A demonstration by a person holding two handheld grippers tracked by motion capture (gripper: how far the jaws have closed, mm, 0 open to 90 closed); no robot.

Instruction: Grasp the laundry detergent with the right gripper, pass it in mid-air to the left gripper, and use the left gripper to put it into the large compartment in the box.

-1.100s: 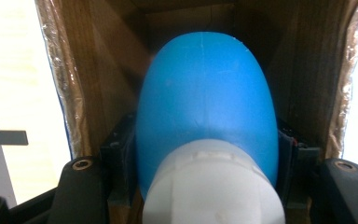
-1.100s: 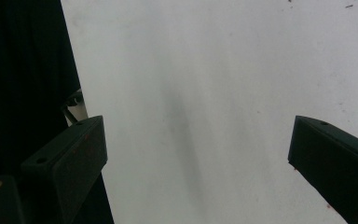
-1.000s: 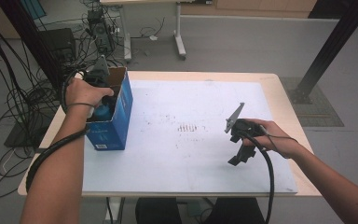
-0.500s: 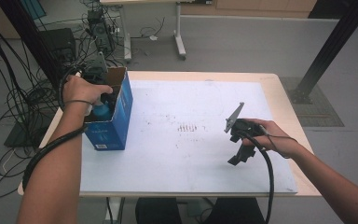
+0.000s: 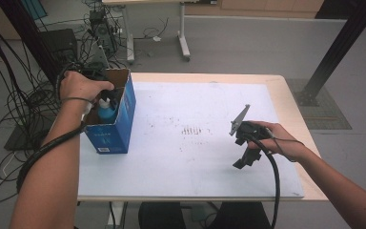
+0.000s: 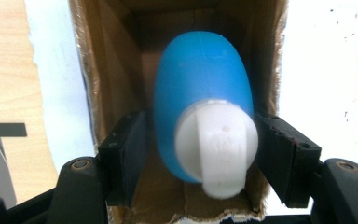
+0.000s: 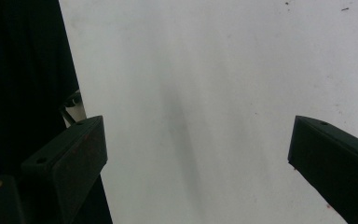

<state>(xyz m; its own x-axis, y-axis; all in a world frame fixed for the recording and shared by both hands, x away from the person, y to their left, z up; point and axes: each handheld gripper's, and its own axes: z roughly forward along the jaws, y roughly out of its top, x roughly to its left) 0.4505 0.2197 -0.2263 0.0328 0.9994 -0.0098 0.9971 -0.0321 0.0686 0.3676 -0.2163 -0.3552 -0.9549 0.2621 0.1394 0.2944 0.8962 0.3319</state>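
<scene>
A blue bottle [image 6: 200,79] with a white cap [image 6: 216,140] stands inside an open cardboard box [image 6: 105,74]. My left gripper [image 6: 200,154] is shut on the bottle's upper body, one black pad pressed on each side just below the cap. From the high view the box is blue outside [image 5: 116,126] and sits at the table's left edge. The bottle top [image 5: 107,110] pokes out of it under the person's left hand. My right gripper [image 5: 246,161] hangs over the right part of the table, pointing down. Its jaws [image 7: 198,154] are open with nothing between them.
A white mat [image 5: 181,157] covers the wooden table [image 5: 290,105], with small dark specks near its middle. Cables and equipment lie on the floor to the left [image 5: 24,95]. Another table's legs [image 5: 183,45] stand behind.
The left hand has risen a little, lifting the blue bottle slightly higher in the box. The right hand and its gripper have stayed where they were.
</scene>
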